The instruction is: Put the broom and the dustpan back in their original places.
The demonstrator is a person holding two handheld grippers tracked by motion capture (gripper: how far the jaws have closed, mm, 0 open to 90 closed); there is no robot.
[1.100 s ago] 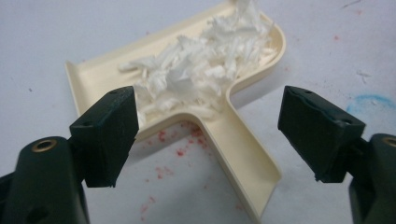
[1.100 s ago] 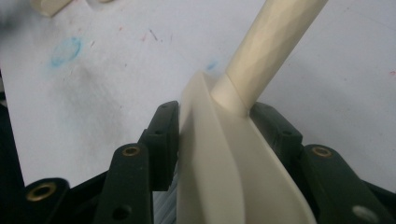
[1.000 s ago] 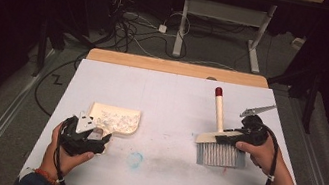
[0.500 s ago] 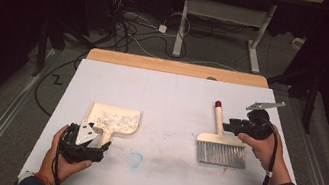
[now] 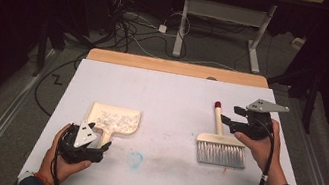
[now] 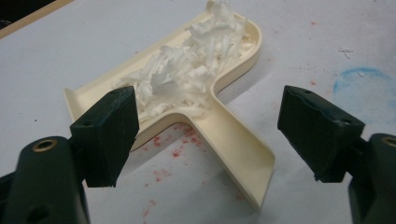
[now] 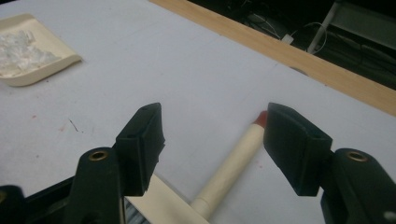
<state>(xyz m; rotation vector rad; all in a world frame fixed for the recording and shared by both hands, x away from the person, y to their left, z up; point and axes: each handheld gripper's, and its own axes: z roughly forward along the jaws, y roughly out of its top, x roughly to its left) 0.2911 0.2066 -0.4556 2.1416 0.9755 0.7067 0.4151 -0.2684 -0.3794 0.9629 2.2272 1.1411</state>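
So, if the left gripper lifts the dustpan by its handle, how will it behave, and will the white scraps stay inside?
The dustpan looks like thin moulded plastic, so probably stiff and light. The white shreds are heaped loosely, reaching the rim, so some may spill if it tilts toward the open edge. The handle looks smooth and flat; the open left gripper may slip unless it clamps squarely.

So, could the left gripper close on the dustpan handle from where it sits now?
Probably yes. The left gripper is open, with its jaws on either side of the dustpan handle, and nothing lies between them.
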